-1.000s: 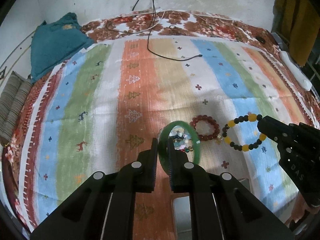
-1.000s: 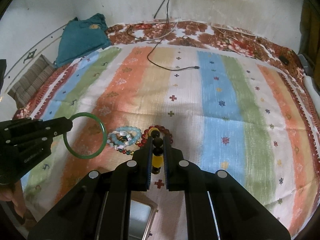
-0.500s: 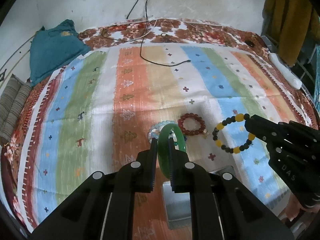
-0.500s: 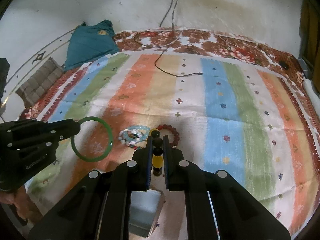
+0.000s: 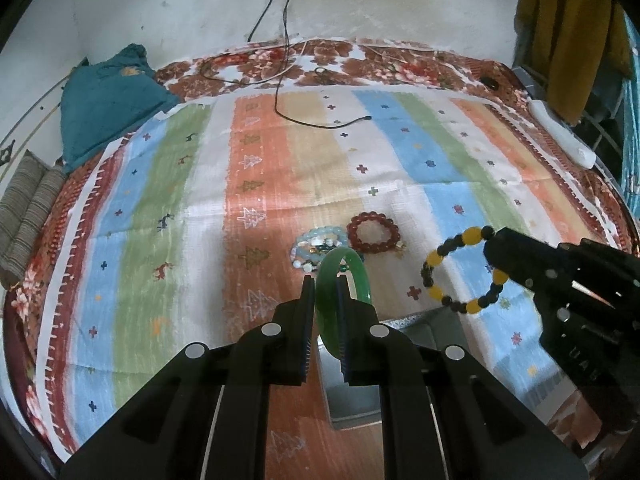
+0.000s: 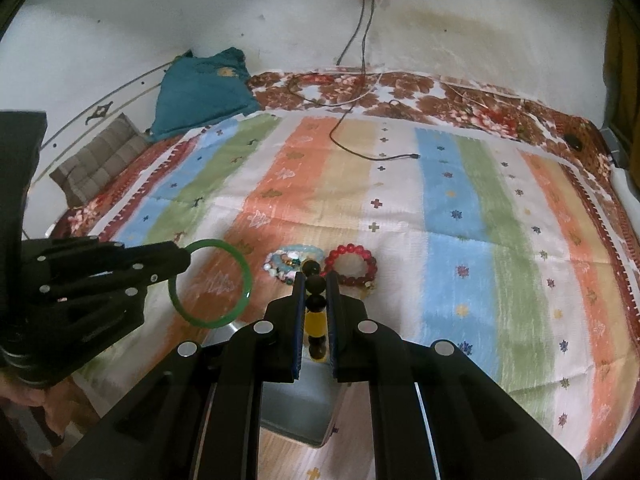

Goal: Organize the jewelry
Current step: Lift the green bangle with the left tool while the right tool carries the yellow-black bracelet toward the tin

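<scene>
My left hand-held gripper (image 5: 325, 280) pinches the green bangle (image 5: 340, 276) edge-on. My right hand-held gripper (image 6: 316, 278) pinches the yellow-and-black bead bracelet (image 6: 316, 312), which hangs lengthwise between the jaws. The grey box (image 6: 298, 408) lies on the bed (image 6: 460, 216), directly below and just nearer than both gripper tips. It sits closer under the right one, so I judge that bracelet drops first. The red bracelet (image 6: 352, 266) and the pale bracelets (image 6: 292, 262) lie beyond.
</scene>
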Demonstrator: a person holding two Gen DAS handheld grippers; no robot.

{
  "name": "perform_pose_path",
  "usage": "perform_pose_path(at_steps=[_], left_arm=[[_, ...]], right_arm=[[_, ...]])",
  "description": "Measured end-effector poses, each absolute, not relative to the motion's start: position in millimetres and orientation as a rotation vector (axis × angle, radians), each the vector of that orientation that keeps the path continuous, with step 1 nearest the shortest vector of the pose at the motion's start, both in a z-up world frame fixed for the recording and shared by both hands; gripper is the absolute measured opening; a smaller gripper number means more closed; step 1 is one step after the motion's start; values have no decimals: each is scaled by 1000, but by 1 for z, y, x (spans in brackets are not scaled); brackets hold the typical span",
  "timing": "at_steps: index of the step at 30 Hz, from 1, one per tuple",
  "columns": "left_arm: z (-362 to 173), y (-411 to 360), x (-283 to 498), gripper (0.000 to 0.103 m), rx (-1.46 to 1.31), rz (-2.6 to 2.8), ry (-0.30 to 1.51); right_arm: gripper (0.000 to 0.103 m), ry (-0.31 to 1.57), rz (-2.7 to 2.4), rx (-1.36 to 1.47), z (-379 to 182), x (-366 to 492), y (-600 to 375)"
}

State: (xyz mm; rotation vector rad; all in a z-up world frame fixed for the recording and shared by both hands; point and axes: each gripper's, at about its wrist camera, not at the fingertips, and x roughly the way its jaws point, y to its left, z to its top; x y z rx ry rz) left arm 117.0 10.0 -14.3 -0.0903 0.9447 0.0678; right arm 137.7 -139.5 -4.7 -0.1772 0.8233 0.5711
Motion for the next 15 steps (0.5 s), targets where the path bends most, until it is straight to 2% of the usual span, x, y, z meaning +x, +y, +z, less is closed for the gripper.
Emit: perform_pose_path(at_steps=[15], left_arm=[[-12,-3,88,10,-86,44,919]], right_arm=[[11,828,615,-174,-7,101,-144]])
